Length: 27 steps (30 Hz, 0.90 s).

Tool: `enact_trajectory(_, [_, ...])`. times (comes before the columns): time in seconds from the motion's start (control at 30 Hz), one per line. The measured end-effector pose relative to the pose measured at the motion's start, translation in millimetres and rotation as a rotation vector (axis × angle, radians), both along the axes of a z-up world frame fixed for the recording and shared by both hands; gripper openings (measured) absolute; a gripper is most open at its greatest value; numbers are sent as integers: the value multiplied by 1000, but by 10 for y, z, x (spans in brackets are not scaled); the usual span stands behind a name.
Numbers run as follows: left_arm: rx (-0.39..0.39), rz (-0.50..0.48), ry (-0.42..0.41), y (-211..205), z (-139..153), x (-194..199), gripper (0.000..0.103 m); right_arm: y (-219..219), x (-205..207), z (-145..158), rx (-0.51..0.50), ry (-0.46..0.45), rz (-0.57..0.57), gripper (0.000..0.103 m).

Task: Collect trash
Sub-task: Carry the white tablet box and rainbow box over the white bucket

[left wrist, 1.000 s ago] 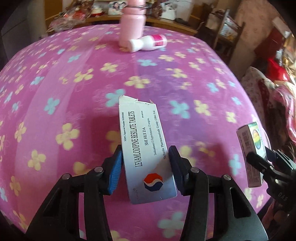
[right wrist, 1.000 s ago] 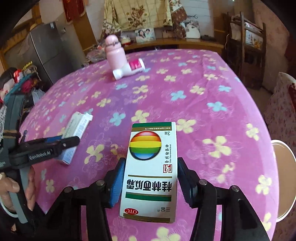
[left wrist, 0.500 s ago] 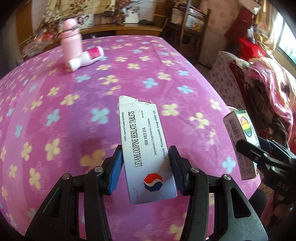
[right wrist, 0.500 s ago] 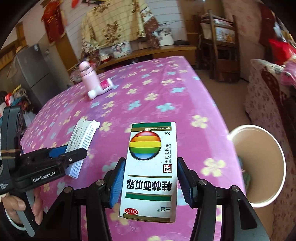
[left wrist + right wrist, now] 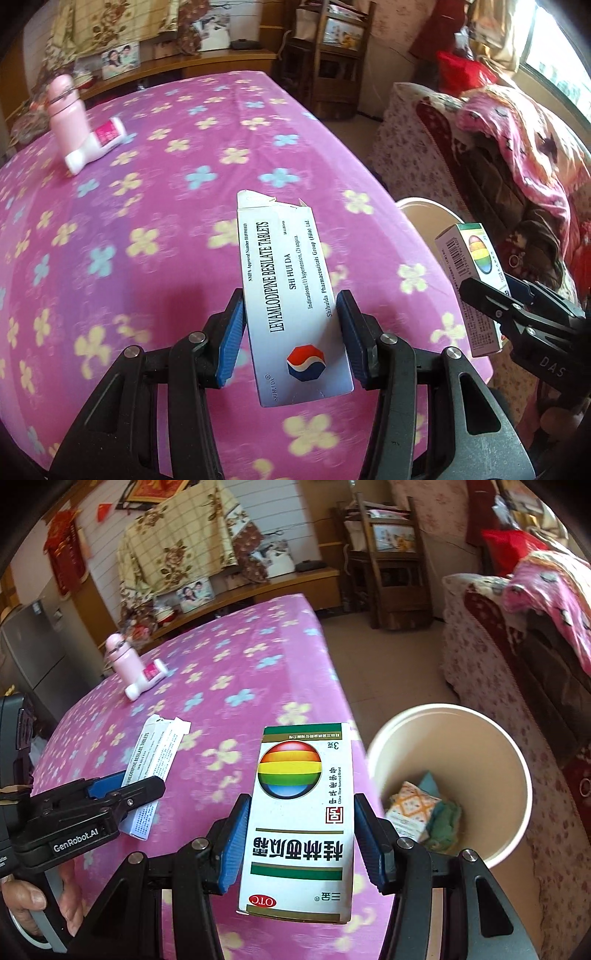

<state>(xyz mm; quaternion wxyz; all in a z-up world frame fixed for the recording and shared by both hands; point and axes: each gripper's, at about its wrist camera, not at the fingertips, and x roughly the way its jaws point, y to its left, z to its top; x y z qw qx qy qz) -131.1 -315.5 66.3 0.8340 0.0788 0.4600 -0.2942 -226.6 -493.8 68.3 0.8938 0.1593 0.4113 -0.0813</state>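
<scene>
I've got the left gripper (image 5: 290, 334) pinching the white-blue tablet carton w/ torn flap (image 5: 291, 295), over the pink flowered tablecloth (image 5: 147, 206). Right gripper (image 5: 301, 836) clamps the white-green rainbow-ball medicine box (image 5: 299, 823), just left of the cream round bin (image 5: 517, 768). Bin holds an orange-patterned packet (image 5: 410, 805) & green wad (image 5: 445, 829).

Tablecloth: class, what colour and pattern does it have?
The tablecloth is pink-purple with yellow and blue flower prints; the left wrist view shows it best.
</scene>
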Motion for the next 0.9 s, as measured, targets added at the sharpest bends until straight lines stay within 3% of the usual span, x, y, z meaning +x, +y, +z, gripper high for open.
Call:
enact_trajectory(0.53, [-42,-140,69,-979,-90,-100,47,-1006,-285,-313,23,59,-202,52])
enact_trajectory(0.9, [-21,-159,76,-1231,-188,-107,47,-1113,-302,-403,39,68,-214,52])
